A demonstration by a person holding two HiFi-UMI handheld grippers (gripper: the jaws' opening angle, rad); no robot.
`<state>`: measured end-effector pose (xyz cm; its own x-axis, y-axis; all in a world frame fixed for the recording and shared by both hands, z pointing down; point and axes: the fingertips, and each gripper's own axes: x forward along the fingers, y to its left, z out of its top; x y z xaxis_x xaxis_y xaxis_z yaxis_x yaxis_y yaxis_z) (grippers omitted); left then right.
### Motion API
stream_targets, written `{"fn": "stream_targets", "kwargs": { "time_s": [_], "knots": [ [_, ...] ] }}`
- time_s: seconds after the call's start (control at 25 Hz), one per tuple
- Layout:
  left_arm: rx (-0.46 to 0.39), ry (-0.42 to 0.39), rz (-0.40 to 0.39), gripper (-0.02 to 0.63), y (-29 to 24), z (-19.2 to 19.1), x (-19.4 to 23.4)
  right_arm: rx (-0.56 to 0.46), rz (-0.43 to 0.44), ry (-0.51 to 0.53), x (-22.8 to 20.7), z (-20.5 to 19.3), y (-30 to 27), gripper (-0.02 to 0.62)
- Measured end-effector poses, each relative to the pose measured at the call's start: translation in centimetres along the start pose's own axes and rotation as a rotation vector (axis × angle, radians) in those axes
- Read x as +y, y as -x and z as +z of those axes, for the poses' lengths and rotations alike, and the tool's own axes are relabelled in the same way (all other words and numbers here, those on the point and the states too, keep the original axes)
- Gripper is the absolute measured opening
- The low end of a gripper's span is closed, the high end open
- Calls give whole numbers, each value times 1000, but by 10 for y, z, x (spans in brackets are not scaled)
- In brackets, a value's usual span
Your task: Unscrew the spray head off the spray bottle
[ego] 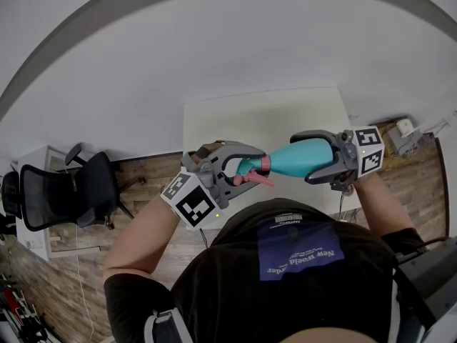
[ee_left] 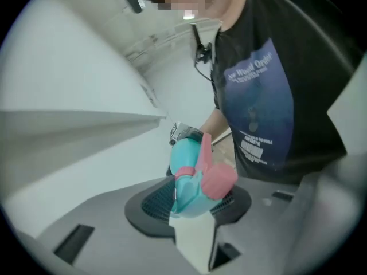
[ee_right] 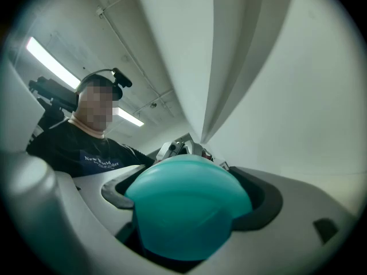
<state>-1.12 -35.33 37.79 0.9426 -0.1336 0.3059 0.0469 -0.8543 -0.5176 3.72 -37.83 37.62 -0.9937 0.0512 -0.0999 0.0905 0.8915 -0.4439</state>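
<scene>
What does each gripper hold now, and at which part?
The right gripper holds the bottle by the base end of its body. The left gripper grips the spray head at the other end.

Smooth, matt teal plastic spray bottle (ego: pixel 303 157); pink-and-teal plastic spray head (ee_left: pixel 198 182); matt white worktop (ego: pixel 271 120); wood-plank floor (ego: pixel 143 174).

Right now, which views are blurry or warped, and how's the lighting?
Head view: strong fisheye bend, even light. Left gripper view: spray head soft, dark round vignette. Right gripper view: spray bottle blurred up close, ceiling strip lights glare.
</scene>
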Motion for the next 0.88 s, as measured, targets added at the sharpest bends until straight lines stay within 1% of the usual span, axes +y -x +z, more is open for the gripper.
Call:
{"fn": "stream_targets", "kwargs": {
  "time_s": [0.12,0.24,0.4,0.68,0.88],
  "knots": [
    [-59,260,-52,140,5,1,5,21,-15,55,3,0,-3,451],
    [-136,472,-77,140,9,6,11,23,-15,90,8,4,-5,451],
    [-202,679,-107,140,9,6,13,48,-24,148,12,7,-5,451],
    [-317,1074,-171,138,10,-5,15,100,-52,277,15,5,-7,451],
    [-414,1308,-225,136,13,-13,16,143,-74,408,17,5,-12,451]
  ]
}}
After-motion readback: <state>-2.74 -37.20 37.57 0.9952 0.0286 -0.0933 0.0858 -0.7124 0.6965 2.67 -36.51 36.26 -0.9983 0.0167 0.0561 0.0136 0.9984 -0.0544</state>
